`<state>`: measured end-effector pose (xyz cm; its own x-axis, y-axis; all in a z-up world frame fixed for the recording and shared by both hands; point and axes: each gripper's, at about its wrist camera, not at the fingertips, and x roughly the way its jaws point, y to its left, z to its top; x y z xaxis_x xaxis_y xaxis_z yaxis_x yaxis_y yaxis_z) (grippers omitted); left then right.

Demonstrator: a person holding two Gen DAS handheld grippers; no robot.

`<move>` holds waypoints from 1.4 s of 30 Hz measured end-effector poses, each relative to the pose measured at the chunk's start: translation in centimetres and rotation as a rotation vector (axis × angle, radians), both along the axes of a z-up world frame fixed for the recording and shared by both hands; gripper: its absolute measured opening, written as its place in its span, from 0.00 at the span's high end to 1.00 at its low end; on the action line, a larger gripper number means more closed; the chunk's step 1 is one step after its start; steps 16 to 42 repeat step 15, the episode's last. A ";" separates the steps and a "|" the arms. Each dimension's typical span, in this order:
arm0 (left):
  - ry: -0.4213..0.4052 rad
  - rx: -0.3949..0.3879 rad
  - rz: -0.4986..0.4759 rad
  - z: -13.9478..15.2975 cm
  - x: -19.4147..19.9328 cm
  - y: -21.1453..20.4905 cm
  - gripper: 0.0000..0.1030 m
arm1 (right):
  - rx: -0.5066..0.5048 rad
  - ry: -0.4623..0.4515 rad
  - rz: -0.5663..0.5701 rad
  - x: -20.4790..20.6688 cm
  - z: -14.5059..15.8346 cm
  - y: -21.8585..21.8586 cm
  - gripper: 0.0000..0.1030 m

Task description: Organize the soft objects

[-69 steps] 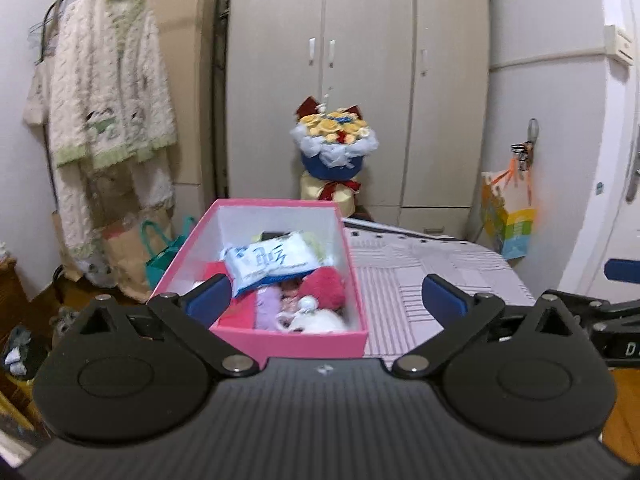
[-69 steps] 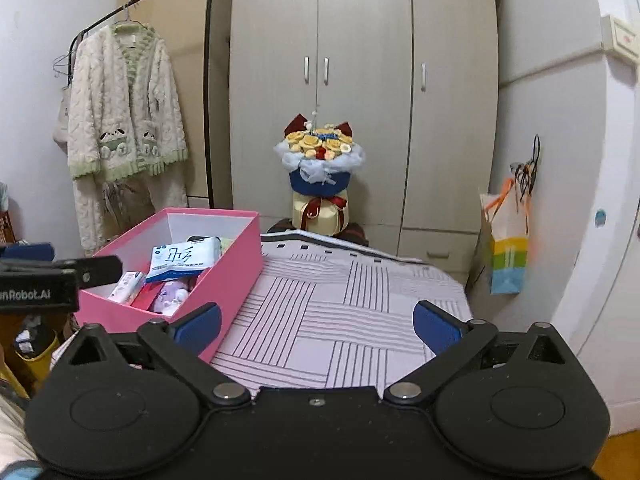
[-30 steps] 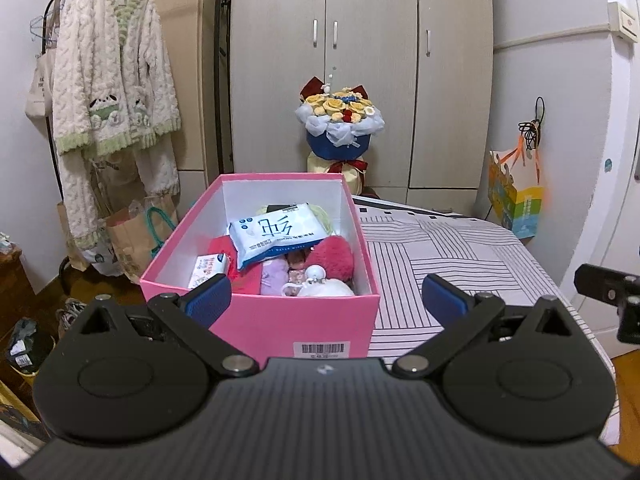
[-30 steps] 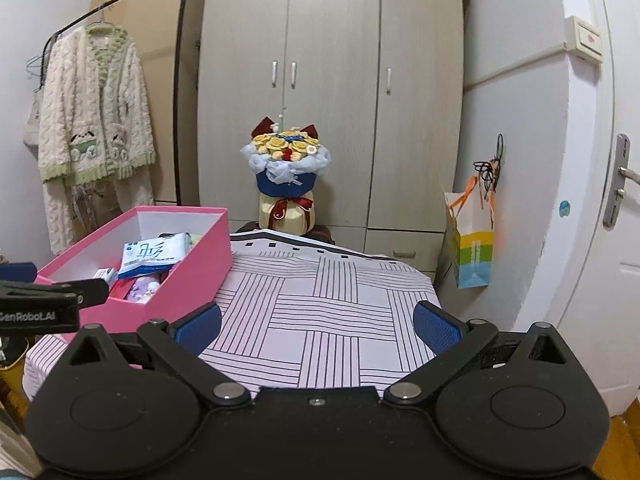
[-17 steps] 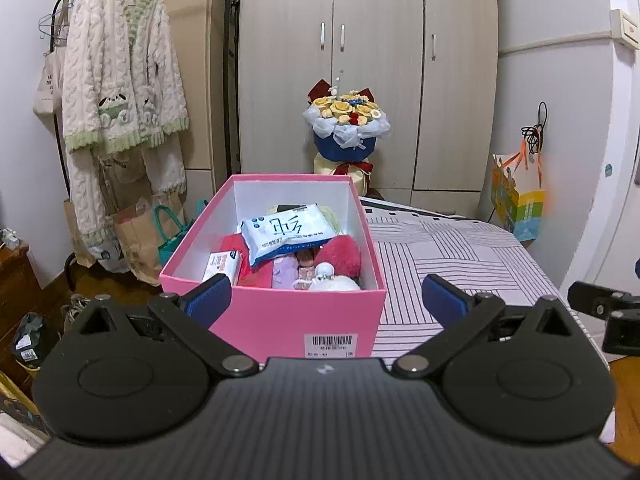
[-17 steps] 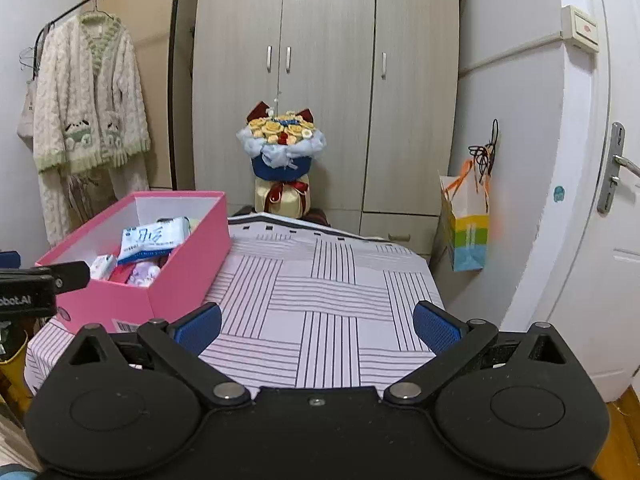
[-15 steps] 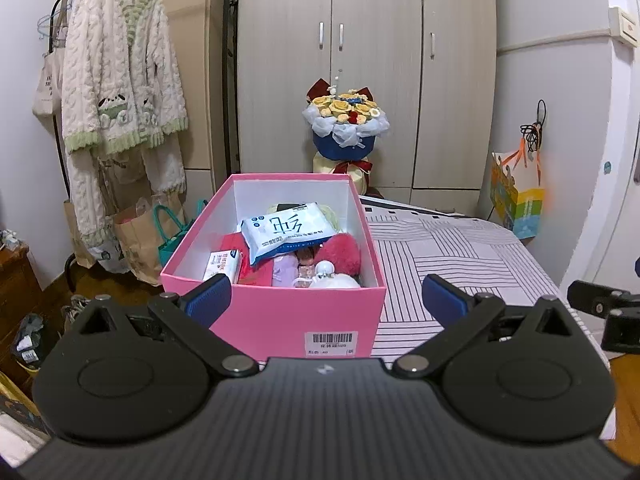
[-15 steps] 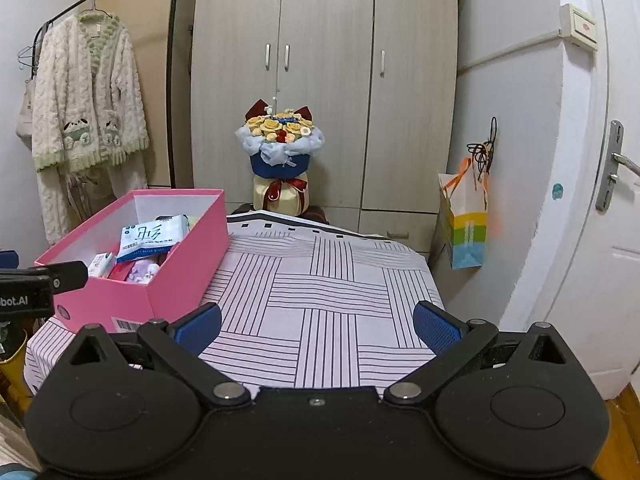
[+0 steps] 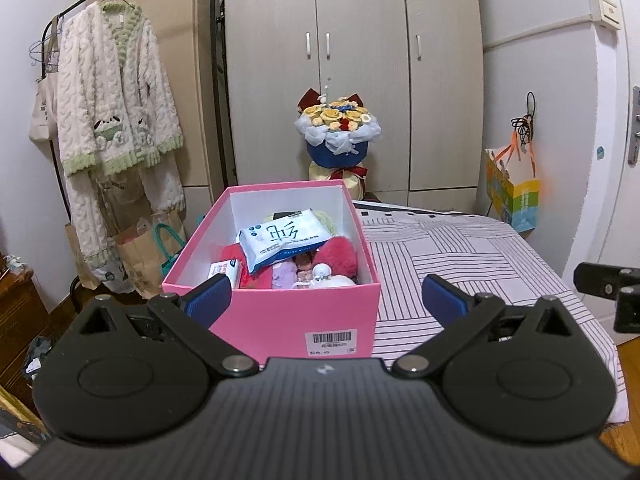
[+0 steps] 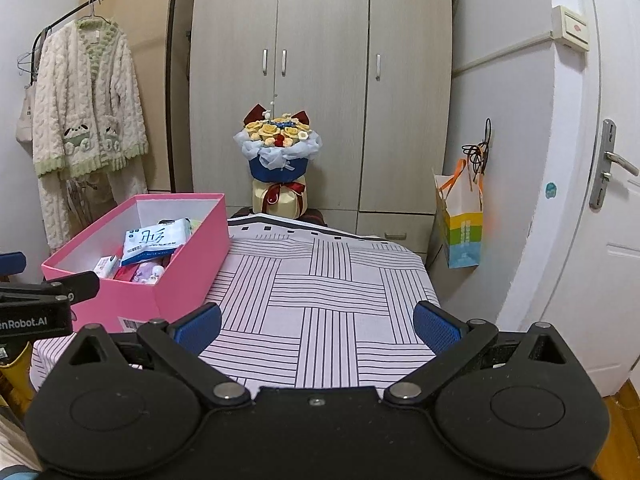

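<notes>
A pink box [image 9: 276,316] [image 10: 188,256] stands at the left end of the striped table [image 9: 460,252] [image 10: 320,292]. Inside it lie a white and blue wipes pack [image 9: 282,240] [image 10: 156,240], a red fluffy piece [image 9: 338,256], a small white figure [image 9: 324,274] and other small soft things. My left gripper [image 9: 327,300] is open, held just short of the box's near wall. My right gripper [image 10: 316,326] is open above the table's near edge, to the right of the box. Neither holds anything.
A flower bouquet [image 9: 338,136] [image 10: 280,160] stands beyond the table before a grey wardrobe [image 10: 320,80]. A knitted cardigan [image 9: 116,120] hangs on a rack at left, with paper bags [image 9: 148,252] below. A colourful gift bag [image 10: 460,220] hangs at right, near a white door [image 10: 608,220].
Both grippers have drawn back from the table, so the box and the cloth look farther off and lower. Both stay open. The things in the box have not moved.
</notes>
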<state>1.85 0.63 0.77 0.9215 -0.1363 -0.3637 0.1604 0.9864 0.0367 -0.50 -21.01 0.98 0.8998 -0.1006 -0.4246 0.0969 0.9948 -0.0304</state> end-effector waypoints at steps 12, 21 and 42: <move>-0.015 0.004 0.004 0.0 -0.4 -0.1 0.00 | 0.006 0.012 -0.014 0.3 -0.4 -0.3 0.00; -0.015 0.003 0.004 0.0 -0.4 0.0 0.00 | 0.003 0.013 -0.013 0.4 -0.5 -0.3 0.00; -0.015 0.003 0.004 0.0 -0.4 0.0 0.00 | 0.003 0.013 -0.013 0.4 -0.5 -0.3 0.00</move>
